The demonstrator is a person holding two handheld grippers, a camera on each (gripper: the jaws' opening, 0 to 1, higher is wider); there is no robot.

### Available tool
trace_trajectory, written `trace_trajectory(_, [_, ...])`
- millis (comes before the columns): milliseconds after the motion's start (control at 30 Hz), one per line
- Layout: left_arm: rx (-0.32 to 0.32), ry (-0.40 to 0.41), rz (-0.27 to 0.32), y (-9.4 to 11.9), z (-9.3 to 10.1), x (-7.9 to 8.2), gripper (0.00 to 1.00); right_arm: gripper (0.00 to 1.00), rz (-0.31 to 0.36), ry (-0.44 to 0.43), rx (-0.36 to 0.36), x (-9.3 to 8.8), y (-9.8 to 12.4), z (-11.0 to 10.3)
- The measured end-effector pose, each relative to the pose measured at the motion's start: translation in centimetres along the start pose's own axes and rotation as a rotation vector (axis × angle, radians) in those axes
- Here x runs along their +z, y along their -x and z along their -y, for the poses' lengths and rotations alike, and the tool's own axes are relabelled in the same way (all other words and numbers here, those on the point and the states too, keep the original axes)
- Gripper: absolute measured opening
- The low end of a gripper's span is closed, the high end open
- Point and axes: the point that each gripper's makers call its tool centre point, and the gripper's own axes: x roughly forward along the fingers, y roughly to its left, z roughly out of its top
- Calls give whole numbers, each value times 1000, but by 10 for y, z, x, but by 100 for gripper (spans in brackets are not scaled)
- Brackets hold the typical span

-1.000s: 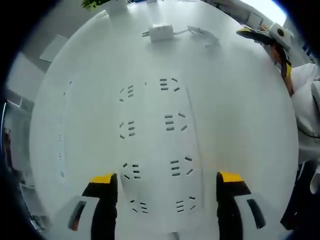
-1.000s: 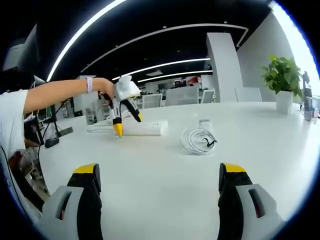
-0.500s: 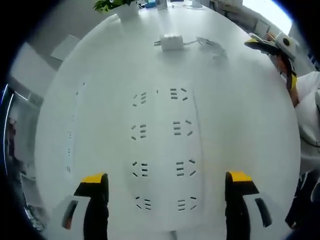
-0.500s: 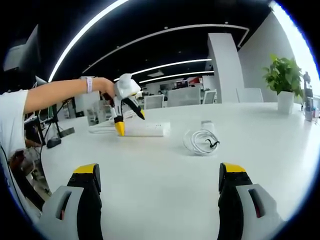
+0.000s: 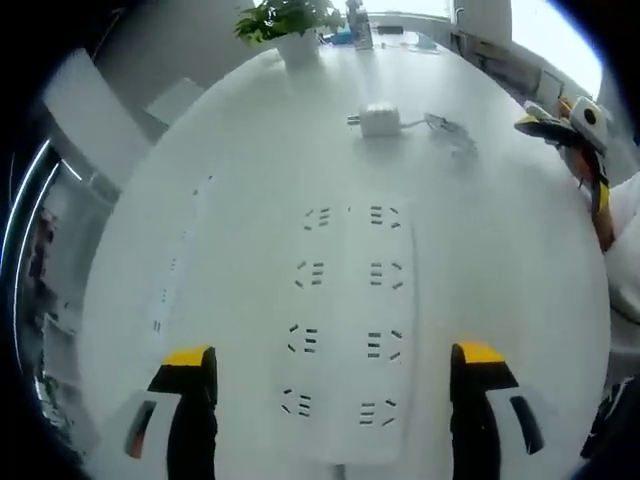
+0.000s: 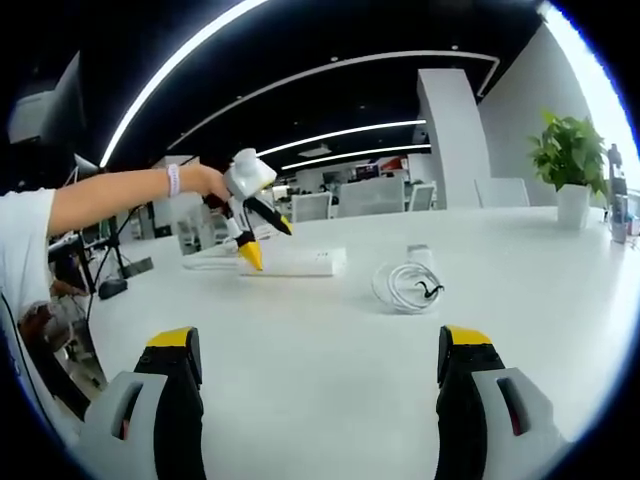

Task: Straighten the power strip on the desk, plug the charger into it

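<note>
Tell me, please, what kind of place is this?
Most likely an open-plan office. A large white desk holds a power strip and a charger with a coiled cable. Behind it stand rows of office chairs under long ceiling light strips, and a potted plant sits at the desk's far edge.

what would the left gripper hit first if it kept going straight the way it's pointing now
Most likely the white power strip. The left gripper hangs open above it, jaws either side of the socket rows, pointing down at the desk. How far above it sits is unclear. The charger lies farther off, out of that line.
</note>
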Motion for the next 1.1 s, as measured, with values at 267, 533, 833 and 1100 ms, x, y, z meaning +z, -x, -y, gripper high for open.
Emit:
trace_trajectory(267, [64, 57, 152, 9, -11, 15, 99, 98, 0, 6, 14, 2, 0, -7])
trace_trajectory(533, [158, 95, 266, 16, -21, 24, 99, 98, 6, 16, 27, 5, 0, -14])
trace_trajectory(833, [253, 192, 419, 32, -26, 27, 99, 98, 6, 21, 43, 5, 1, -20])
trace_trajectory(1100, [301, 230, 509, 41, -34, 32, 99, 98, 7, 22, 50, 5, -1, -23])
